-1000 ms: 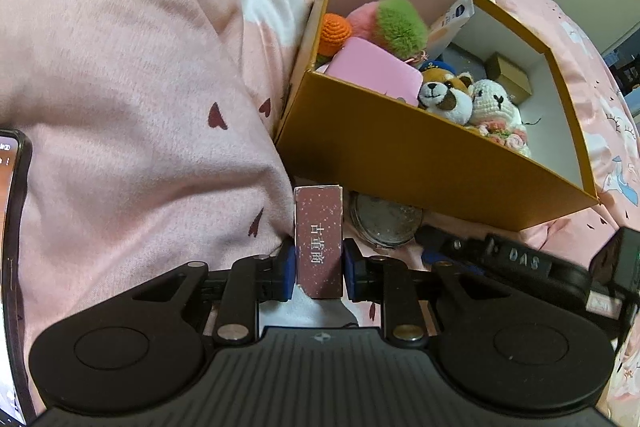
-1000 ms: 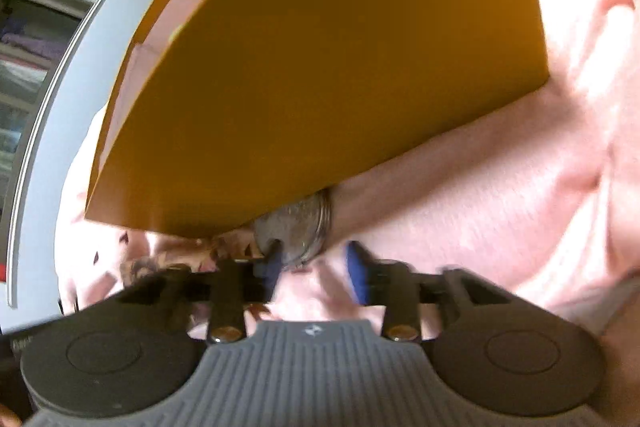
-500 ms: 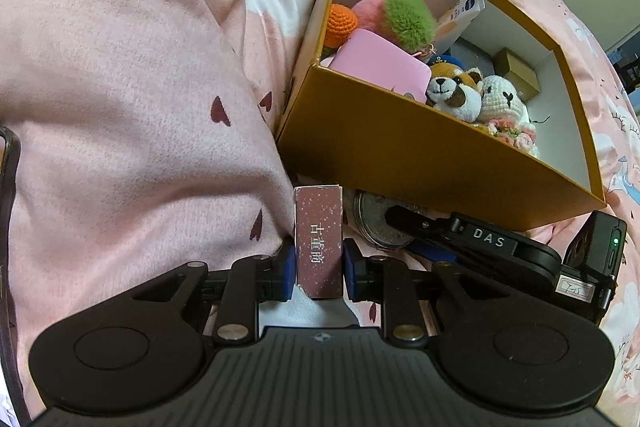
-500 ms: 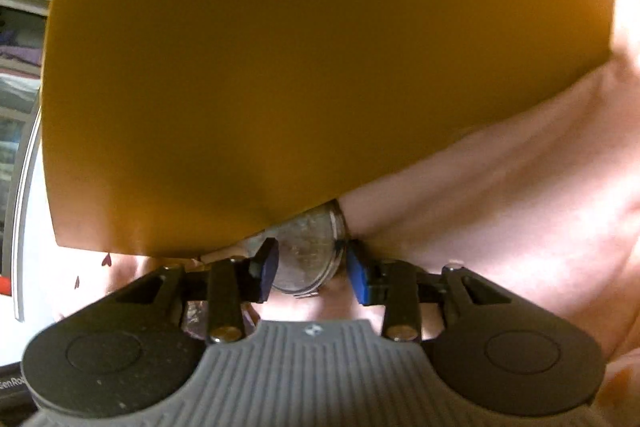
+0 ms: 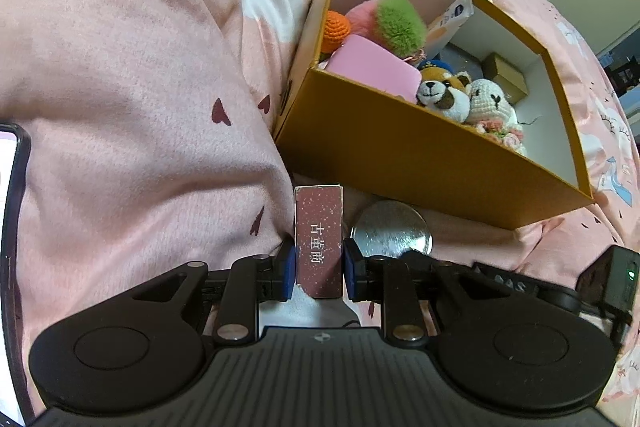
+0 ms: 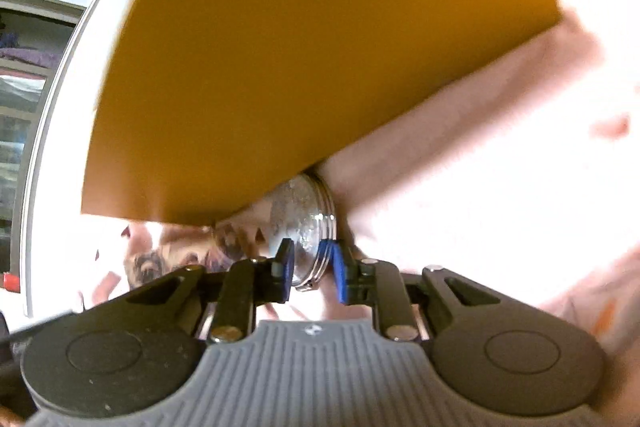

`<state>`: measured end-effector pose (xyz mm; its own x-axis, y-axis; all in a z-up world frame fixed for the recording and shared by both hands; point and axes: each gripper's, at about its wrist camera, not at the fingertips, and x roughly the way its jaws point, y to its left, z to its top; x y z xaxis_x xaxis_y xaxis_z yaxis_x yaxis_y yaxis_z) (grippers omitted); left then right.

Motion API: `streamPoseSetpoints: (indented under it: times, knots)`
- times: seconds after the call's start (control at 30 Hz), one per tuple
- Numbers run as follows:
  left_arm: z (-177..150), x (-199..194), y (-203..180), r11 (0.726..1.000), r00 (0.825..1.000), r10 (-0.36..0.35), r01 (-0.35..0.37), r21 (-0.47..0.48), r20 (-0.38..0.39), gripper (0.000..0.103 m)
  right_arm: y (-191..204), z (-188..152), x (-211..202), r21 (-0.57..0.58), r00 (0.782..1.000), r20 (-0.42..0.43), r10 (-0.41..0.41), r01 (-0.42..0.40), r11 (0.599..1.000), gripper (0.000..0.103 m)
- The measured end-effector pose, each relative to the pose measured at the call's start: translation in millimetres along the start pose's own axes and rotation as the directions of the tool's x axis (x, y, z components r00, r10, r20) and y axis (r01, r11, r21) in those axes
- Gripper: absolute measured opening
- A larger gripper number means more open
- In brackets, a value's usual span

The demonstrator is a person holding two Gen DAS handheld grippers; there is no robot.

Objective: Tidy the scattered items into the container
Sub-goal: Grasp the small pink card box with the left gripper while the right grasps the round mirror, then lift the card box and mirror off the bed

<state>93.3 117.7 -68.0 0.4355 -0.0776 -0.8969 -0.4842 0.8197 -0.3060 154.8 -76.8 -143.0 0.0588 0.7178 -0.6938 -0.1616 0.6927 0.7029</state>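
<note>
**Box waits while both grippers hold their finds**

Box (image 5: pixel 420 163), a stiff mustard cardboard carton, sits tilted on the plush pink blanket (image 5: pixel 120 67), already holding soft toys. Just beside its near wall, the left gripper (image 5: pixel 319 269) clamps a slim maroon carton (image 5: pixel 319 239), and the right gripper (image 6: pixel 308 267) pinches the round metal tin (image 6: pixel 306 223) by its ribbed edge. Lift each clear of the rim before releasing; the slick tin may slip.

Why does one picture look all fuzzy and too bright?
Right wrist view: the blanket glares white and the orange box is smeared. Left wrist view: sharp and evenly lit, though the fisheye lens bends the orange box.
</note>
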Motion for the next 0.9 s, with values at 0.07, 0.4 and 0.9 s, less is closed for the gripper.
streamPoseSetpoints:
  times: [0.07, 0.4, 0.9]
  knots:
    - [-1, -4, -3, 1.0, 1.0, -0.001, 0.001, 0.018, 0.006, 0.027, 3, -7, -12, -0.019, 1.0, -0.001, 0.0, 0.0, 1.0, 0.018]
    - [-9, -18, -21, 0.985, 0.991, -0.133, 0.134, 0.113, -0.018, 0.026, 41, -12, -65, -0.256, 0.991, 0.1, -0.09, 0.113, 0.96, 0.015]
    - [-31, 13, -40, 0.972, 0.996, -0.056, 0.07, 0.226, -0.065, 0.029, 12, -4, -49, -0.347, 0.976, 0.116, -0.185, 0.215, 0.913, 0.027]
